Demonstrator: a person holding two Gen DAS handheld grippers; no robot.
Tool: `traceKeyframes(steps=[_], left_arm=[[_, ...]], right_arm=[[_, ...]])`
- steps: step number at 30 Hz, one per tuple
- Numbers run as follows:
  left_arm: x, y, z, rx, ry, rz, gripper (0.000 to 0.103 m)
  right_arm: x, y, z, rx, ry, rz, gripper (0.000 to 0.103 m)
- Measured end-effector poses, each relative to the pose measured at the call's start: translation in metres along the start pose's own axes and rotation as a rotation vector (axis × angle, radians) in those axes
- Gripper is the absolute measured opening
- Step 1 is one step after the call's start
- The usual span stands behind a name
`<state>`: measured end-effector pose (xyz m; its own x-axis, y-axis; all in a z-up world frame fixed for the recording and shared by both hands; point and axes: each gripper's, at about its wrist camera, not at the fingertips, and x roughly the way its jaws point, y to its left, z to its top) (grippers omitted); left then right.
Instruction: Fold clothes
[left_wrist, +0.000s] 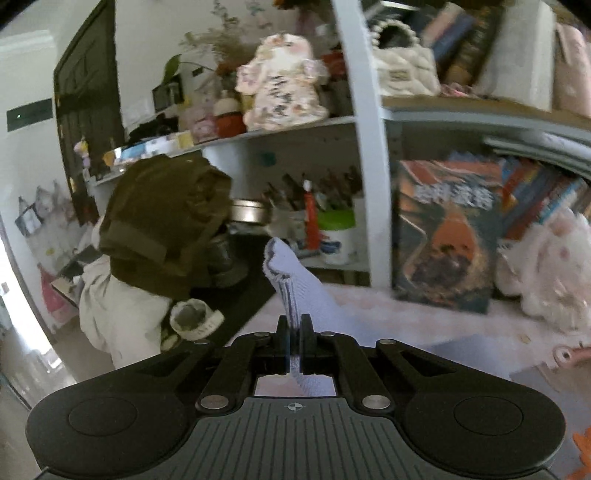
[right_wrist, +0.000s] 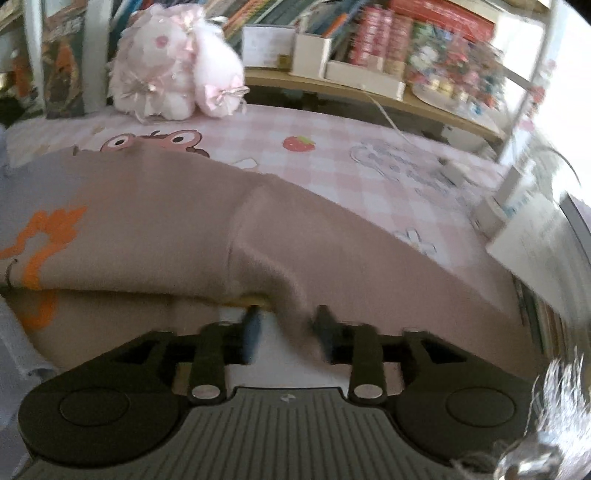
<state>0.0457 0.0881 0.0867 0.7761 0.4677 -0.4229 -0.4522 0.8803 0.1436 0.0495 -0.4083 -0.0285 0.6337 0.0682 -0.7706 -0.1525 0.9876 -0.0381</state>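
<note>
1. Behind the pale lavender knit garment (left_wrist: 295, 280), on the lower shelf: a white cup with a green rim (left_wrist: 338, 236) crammed with pens and brushes, and a round metal tin (left_wrist: 248, 211) to its left, contents not visible.
2. Up and right of the garment, on the upper shelf: a white quilted handbag (left_wrist: 400, 64) with a bead handle; whatever is inside stays hidden.
3. Left tongs (left_wrist: 294, 325) pinched shut on the lavender garment, a thin fold rising between the fingers and draping down onto the pink bench (left_wrist: 424, 325).
4. Right tongs (right_wrist: 286, 321) spread apart, a ridge of the taupe garment with orange print (right_wrist: 147, 236) lying between the blurred fingers (right_wrist: 253, 325); contact with the cloth cannot be told.
5. Left of the lavender garment: a dark brown cloth (left_wrist: 162, 221) heaped over something cream-coloured, its shape hard to make out.
6. Taupe garment folded over itself on the pink checked bench cover (right_wrist: 332, 147), near edge cut off by the tongs' body, left end running out of frame.
7. Beyond the taupe garment: bare checked cover up to a pink plush toy (right_wrist: 173, 62) and the bookshelf edge; white boxes (right_wrist: 509, 206) crowd the right side.
</note>
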Motion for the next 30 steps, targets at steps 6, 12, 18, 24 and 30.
traceKeyframes(steps=[6, 12, 18, 24, 30], left_arm=[[0.025, 0.032, 0.004, -0.009, -0.019, -0.032, 0.004], [0.05, 0.058, -0.006, 0.004, 0.014, -0.067, 0.004], [0.078, 0.089, -0.027, 0.043, 0.155, -0.143, 0.012], [0.04, 0.068, -0.055, 0.194, 0.177, -0.2, 0.02], [-0.033, -0.007, -0.088, 0.109, 0.224, -0.658, 0.023]], right_arm=[[-0.024, 0.019, -0.016, 0.108, 0.012, -0.017, 0.047], [-0.043, 0.056, -0.038, 0.185, 0.035, -0.028, 0.05], [-0.059, 0.086, -0.051, 0.23, 0.035, -0.042, 0.05], [-0.072, 0.102, -0.057, 0.304, 0.025, 0.028, 0.05], [-0.078, 0.116, -0.051, 0.297, -0.013, 0.136, 0.051]])
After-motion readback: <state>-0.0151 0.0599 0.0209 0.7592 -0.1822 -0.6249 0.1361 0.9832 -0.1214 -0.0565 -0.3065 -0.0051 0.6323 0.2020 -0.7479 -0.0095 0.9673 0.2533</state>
